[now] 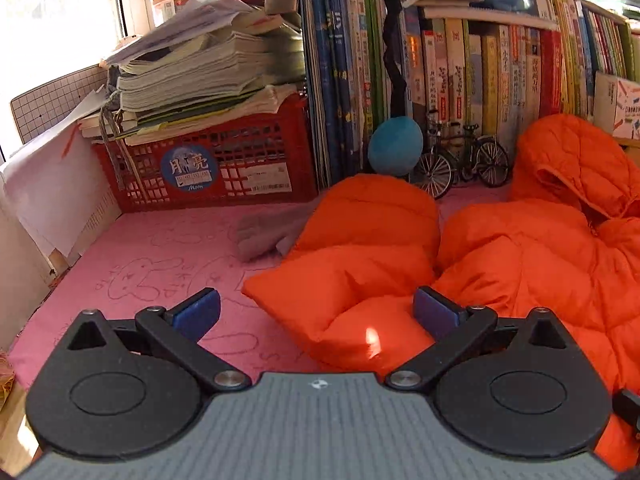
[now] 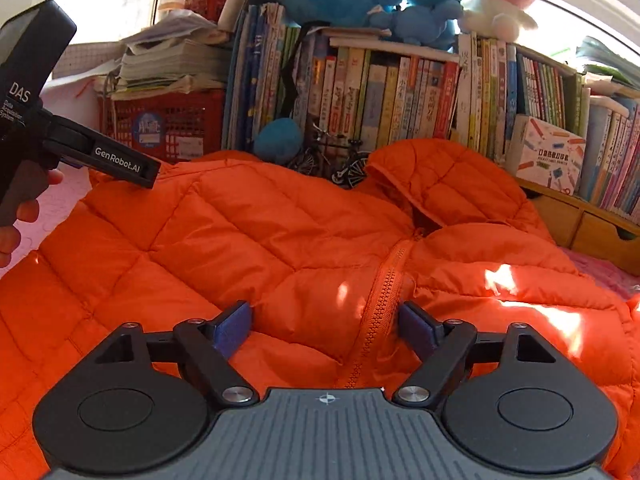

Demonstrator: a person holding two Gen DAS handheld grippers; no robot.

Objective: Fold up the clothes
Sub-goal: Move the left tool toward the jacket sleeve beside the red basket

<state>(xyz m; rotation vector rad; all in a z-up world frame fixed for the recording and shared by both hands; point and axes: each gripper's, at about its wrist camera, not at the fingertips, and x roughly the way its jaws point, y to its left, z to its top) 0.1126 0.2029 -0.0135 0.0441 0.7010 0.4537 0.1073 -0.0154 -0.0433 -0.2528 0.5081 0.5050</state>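
Both tools hung spread and empty: left tool [image 1: 316,312] had the orange jacket's [image 2: 280,240] sleeve [image 1: 352,264] dead ahead, running away from it; right tool [image 2: 325,326] straddled the zipper [image 2: 380,300].

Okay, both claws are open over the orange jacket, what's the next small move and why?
Probably lower the left claw and close it on the sleeve lying between its fingers. The jacket lies zipped and face up on the pink mat, with that sleeve spread out to the side, so folding it in over the body looks like the natural first fold. The right claw hovers open over the zipper.
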